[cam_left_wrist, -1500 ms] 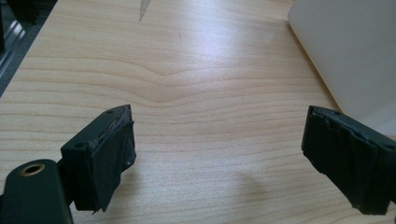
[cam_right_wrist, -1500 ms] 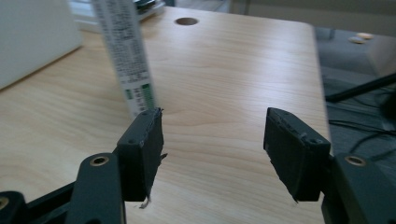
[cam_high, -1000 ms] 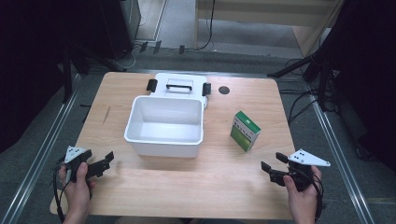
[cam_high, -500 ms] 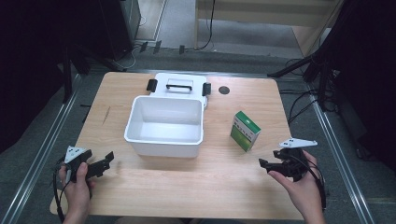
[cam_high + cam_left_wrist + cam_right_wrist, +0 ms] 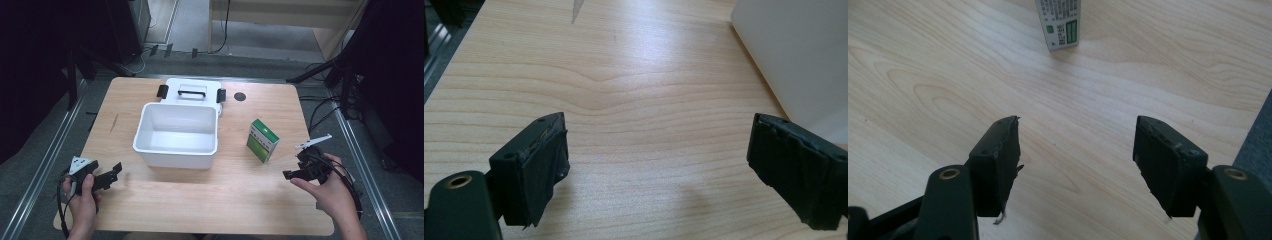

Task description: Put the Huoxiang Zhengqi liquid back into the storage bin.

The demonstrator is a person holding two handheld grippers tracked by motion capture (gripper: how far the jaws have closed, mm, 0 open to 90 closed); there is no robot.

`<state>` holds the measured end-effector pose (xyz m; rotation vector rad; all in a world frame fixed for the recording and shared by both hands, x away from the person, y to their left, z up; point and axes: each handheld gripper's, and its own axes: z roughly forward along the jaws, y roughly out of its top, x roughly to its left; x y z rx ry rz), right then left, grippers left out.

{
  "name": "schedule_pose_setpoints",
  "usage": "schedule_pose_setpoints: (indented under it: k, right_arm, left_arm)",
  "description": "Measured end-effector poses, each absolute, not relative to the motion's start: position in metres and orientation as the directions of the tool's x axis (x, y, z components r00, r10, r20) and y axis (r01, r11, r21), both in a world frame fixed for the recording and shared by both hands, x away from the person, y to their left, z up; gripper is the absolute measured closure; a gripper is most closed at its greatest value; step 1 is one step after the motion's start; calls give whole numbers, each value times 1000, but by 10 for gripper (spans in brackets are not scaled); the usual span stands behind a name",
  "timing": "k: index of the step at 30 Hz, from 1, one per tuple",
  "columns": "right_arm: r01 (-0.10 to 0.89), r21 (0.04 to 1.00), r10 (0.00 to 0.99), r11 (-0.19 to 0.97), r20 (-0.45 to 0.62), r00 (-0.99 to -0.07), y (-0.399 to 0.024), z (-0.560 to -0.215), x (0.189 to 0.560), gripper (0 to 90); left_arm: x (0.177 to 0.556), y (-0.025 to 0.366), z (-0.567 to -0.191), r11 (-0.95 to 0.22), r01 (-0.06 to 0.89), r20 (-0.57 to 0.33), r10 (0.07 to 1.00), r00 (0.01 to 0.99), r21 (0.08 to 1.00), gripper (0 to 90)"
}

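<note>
Right gripper (image 5: 290,174) near the green box (image 5: 262,140)
Jaws part-open, just been closing, empty; bare table (image 5: 200,200) between; right edge close.

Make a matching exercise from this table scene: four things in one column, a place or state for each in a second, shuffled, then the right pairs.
Things:
1. white bin
2. green box
3. lid
4. right gripper

Places or states:
A. flat behind the bin, black handle up
B. open, nothing between its jaws
C. mid-table, empty
D. upright, between the bin and the right hand

Pairs: 1-C, 2-D, 3-A, 4-B
</note>
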<state>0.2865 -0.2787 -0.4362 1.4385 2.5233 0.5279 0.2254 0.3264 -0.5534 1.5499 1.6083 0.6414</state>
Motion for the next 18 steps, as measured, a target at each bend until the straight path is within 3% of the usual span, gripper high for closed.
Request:
schedule_pose_setpoints:
  k: [18]
  right_arm:
    - [814, 146, 824, 562, -20, -566, -257, -421, 318, 306]
  left_arm:
    - [225, 326, -553, 121, 576, -194, 979, 67, 808, 104]
